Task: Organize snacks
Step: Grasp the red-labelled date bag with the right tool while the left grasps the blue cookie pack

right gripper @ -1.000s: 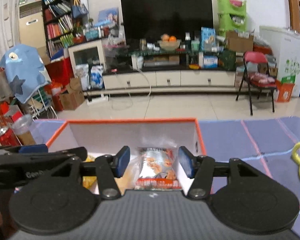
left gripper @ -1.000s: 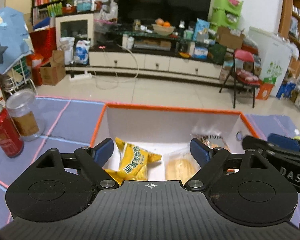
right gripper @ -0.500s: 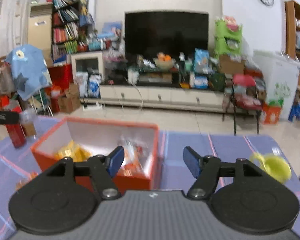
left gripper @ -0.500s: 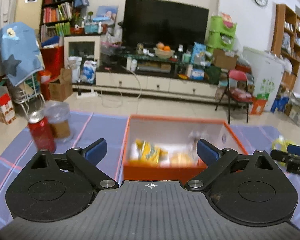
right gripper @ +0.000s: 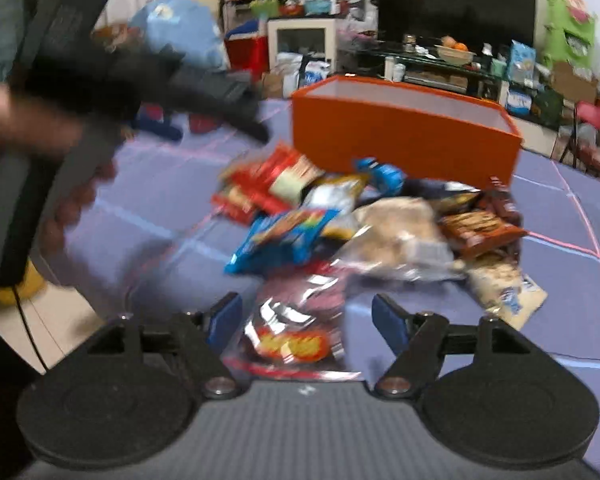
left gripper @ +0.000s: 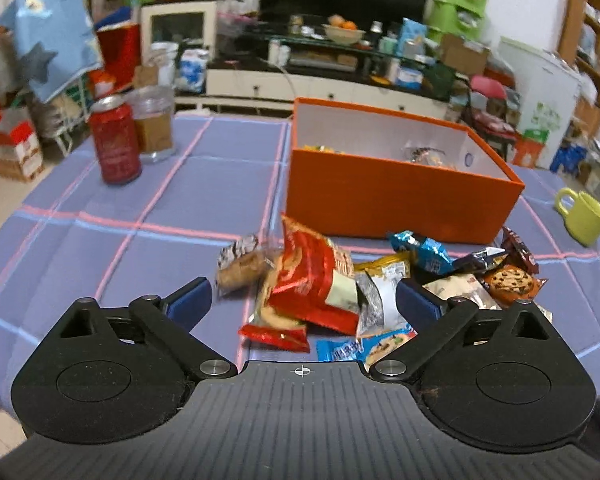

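An orange box (left gripper: 396, 200) with white inside stands on the purple checked cloth and holds a few snack packs; it also shows in the right wrist view (right gripper: 400, 136). A pile of loose snack packs lies in front of it. My left gripper (left gripper: 302, 300) is open and empty, low over a red snack bag (left gripper: 312, 276). My right gripper (right gripper: 306, 320) is open and empty, above a shiny red pack (right gripper: 296, 336). A blue cookie pack (right gripper: 284, 240) lies beyond it. The left gripper's body (right gripper: 100, 92) and the hand holding it fill the left of the right wrist view.
A red can (left gripper: 114, 140) and a glass jar (left gripper: 152, 124) stand at the far left of the table. A yellow-green mug (left gripper: 582, 216) sits at the right. A brown cookie pack (left gripper: 510, 280) lies at the pile's right side.
Both grippers have pulled back out of the orange box toward the near edge and tilted down. The snack pile has come into view under them. Both stay open.
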### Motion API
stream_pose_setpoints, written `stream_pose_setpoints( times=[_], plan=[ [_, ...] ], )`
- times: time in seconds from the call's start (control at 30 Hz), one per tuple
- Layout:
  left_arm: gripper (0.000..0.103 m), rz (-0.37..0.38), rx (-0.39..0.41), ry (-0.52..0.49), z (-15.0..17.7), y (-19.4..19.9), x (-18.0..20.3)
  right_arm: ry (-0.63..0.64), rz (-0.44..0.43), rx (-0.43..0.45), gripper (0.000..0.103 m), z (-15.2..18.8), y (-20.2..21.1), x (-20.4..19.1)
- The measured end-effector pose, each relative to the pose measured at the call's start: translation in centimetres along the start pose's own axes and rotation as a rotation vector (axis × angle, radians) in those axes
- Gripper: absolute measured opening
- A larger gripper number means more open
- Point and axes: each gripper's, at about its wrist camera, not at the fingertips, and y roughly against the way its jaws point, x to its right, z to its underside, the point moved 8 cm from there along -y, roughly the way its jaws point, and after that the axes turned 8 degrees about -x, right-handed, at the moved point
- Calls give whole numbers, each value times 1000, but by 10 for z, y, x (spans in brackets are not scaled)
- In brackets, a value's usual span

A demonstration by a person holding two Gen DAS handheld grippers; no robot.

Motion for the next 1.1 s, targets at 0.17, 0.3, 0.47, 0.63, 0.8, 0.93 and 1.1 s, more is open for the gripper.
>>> stream_pose_setpoints(
  times=[0.17,0.3,0.47,0.63,0.8,0.93,1.1],
  plan=[
    [84,25,-27,21,10,-6,3,10,29,-42,75,10,-27,-5],
    [84,79,-53,-160,13,-19,23,-29,2,-69,74,15,-38,5],
    [84,57,-59,-464,26,-27,39,-52,-33,-83,69,16,-33,20],
    [86,186,-155,-193,25,-38,33,-53,-18,-86,71,18,-30,25],
    [86,208,-204,-112,29,-50,43,-21,-3,-75,78,20,-31,18],
    [86,167,-219,-128,37,-56,47,-30,6,-70,82,21,-33,20],
    [81,169,-236,-110,47,-67,55,-48,16,-84,66,20,-31,29]
  ],
)
